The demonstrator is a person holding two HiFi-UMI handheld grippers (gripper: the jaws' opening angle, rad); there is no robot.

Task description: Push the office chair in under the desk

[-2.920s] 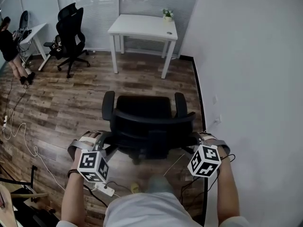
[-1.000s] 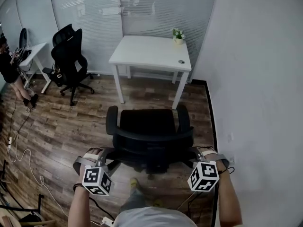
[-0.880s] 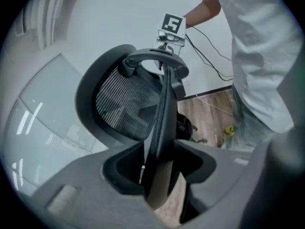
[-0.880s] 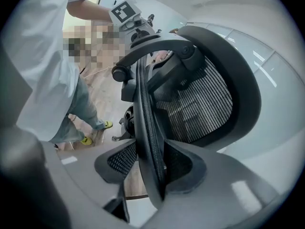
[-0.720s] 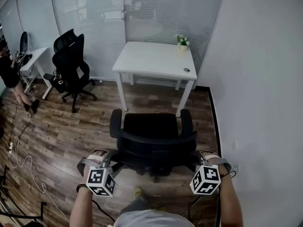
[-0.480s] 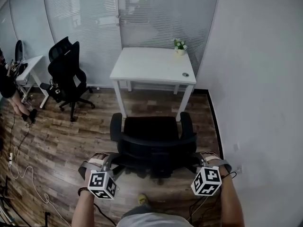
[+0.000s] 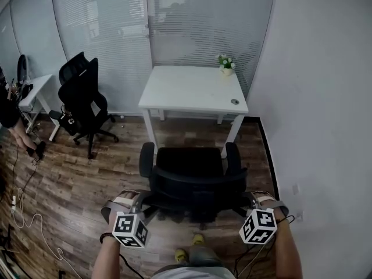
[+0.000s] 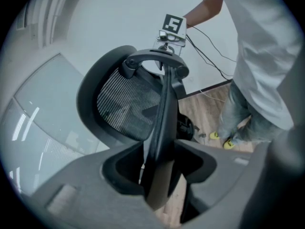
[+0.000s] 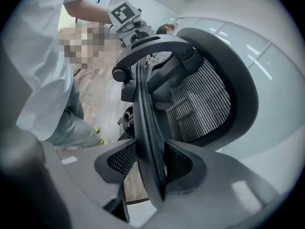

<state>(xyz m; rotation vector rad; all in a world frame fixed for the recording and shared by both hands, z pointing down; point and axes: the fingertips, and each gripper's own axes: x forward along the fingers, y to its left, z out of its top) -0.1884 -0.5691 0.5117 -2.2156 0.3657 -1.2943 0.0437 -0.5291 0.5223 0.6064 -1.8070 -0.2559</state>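
The black office chair (image 7: 193, 178) stands on the wood floor facing the white desk (image 7: 195, 89), its seat front close to the desk's front legs. My left gripper (image 7: 143, 197) is shut on the left rim of the mesh backrest (image 8: 125, 106). In the left gripper view the rim runs between the jaws of the left gripper (image 8: 159, 162). My right gripper (image 7: 246, 197) is shut on the backrest's right rim, and in the right gripper view that rim (image 9: 143, 104) sits clamped in the right gripper (image 9: 148, 162). The chair's base is hidden under the seat.
A small potted plant (image 7: 226, 63) and a dark round item (image 7: 234, 102) sit on the desk. A white wall (image 7: 314, 97) runs along the right. Glass partitions with blinds stand behind. A second black chair (image 7: 82, 100), another desk (image 7: 32, 93) and floor cables (image 7: 23, 214) lie left.
The chair has rolled forward toward the desk with both grippers holding its backrest. The desk now stands nearer, just ahead of the seat.
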